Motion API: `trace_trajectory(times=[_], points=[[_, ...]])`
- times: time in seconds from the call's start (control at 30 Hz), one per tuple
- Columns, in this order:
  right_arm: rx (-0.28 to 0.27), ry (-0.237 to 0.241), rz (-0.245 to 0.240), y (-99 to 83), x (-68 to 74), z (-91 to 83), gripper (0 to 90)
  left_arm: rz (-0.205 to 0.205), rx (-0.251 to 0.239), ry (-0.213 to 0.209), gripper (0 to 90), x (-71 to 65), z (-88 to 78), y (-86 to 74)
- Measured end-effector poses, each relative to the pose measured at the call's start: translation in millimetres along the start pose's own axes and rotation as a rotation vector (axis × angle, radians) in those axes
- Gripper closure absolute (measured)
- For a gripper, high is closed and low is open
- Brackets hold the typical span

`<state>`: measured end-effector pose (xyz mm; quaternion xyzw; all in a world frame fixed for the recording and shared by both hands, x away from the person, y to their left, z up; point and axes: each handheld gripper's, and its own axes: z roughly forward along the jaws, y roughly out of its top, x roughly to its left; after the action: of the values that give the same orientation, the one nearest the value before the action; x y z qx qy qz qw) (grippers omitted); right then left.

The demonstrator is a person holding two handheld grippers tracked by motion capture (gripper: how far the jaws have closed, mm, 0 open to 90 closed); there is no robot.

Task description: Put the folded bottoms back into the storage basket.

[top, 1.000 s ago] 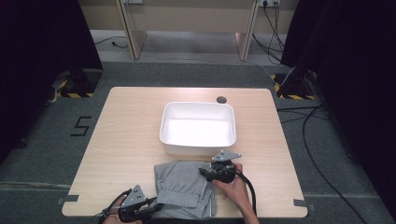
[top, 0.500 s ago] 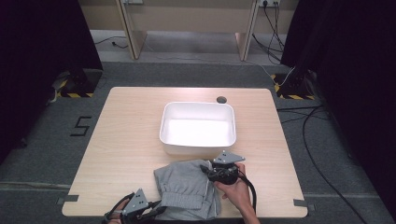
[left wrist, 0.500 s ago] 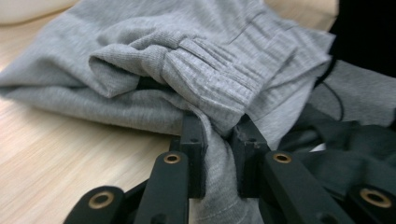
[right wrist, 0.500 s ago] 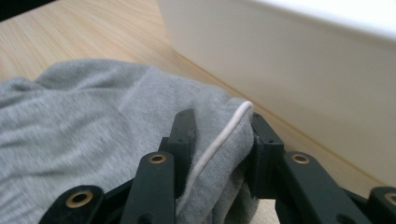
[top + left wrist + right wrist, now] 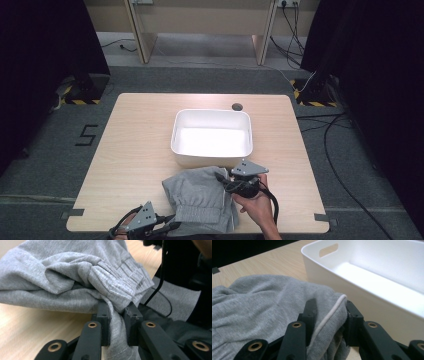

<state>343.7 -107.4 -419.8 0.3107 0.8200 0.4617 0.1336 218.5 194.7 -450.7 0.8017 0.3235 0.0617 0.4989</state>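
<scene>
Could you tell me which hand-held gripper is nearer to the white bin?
Right. The right hand-held gripper sits just before the white bin; the left hand-held gripper is at the table's near edge.

Grey garment [image 5: 75, 285] pinched between black jaws

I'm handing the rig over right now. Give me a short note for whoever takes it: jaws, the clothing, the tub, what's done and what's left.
Left gripper: jaws shut on the grey garment's ribbed edge.
Right gripper: jaws shut on its edge with the white trim.
Garment: bunched at the near table edge, in front of the white tub.
Tub: nothing in it.
Done: both grips made.
Left: probably lift the garment and put it in the tub.
</scene>
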Motion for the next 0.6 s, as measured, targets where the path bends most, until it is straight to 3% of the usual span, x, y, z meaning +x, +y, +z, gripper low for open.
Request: trace_trajectory(times=[0.27,0.37,0.6], points=[[-0.053,-0.003,-0.009,13.9,-0.1,-17.1,68.8,0.031,-0.034,-0.029,77.1,-2.1,-2.4,22.6],[-0.073,-0.017,-0.021,21.9,-1.9,-26.4,68.8,0.061,-0.060,-0.040,77.1,-5.3,-4.3,39.0],[-0.098,-0.030,-0.028,42.3,-9.9,-39.0,68.8,0.094,-0.087,-0.036,77.0,-1.1,-5.9,62.6]])
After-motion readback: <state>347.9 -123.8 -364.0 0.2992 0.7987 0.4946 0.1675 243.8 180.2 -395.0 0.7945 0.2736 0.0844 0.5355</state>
